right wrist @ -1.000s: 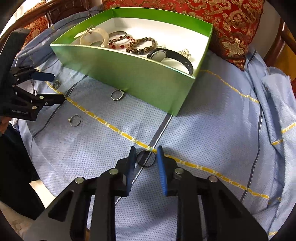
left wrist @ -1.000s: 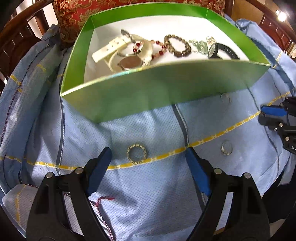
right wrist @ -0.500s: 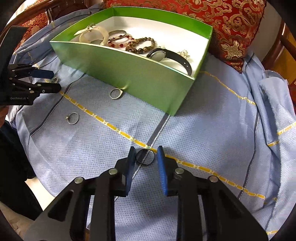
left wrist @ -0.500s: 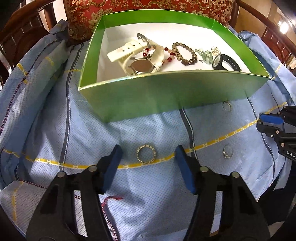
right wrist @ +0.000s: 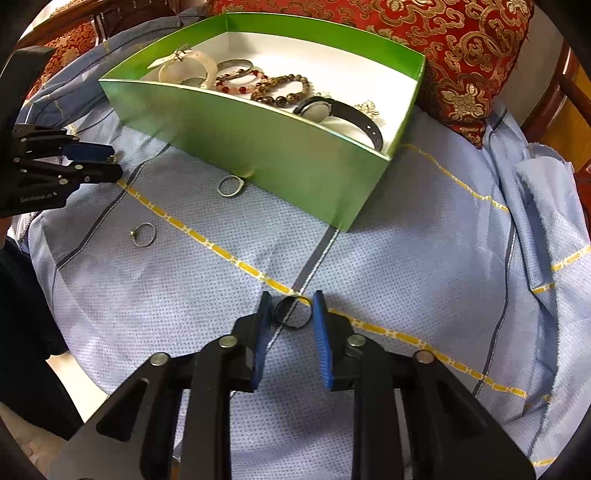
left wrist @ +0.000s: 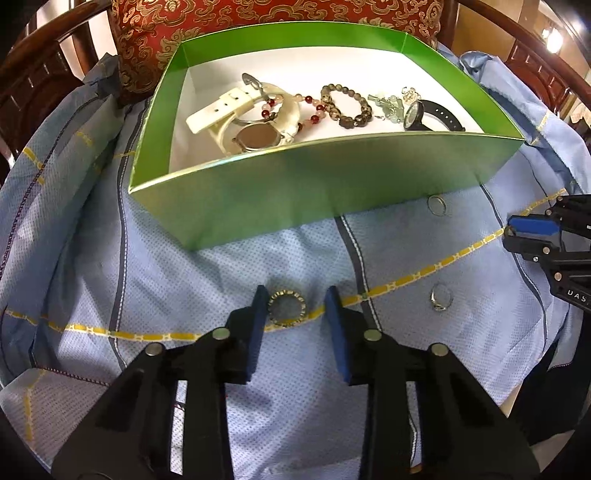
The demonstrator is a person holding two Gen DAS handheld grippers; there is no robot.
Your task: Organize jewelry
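Note:
A green box (left wrist: 332,192) (right wrist: 258,147) holds watches and bead bracelets. My left gripper (left wrist: 296,300) straddles a gold studded ring (left wrist: 287,308) lying on the blue cloth; its left pad touches the ring, the right pad stands apart, so it is open. My right gripper (right wrist: 292,306) brackets a dark ring (right wrist: 291,313) on the cloth, pads close at both sides, touching or nearly. Two silver rings lie loose on the cloth: one by the box wall (left wrist: 437,205) (right wrist: 229,185), one with a stone (left wrist: 441,299) (right wrist: 143,234).
The blue cloth (left wrist: 184,288) with yellow stripes covers a chair seat. A red and gold cushion (left wrist: 258,14) (right wrist: 461,48) stands behind the box. Wooden chair arms (left wrist: 44,74) curve round the sides. Cloth folds rise at the right (right wrist: 546,192).
My left gripper has moved forward over the gold ring and narrowed its jaws around it. My right gripper has stayed around the dark ring, barely moving.

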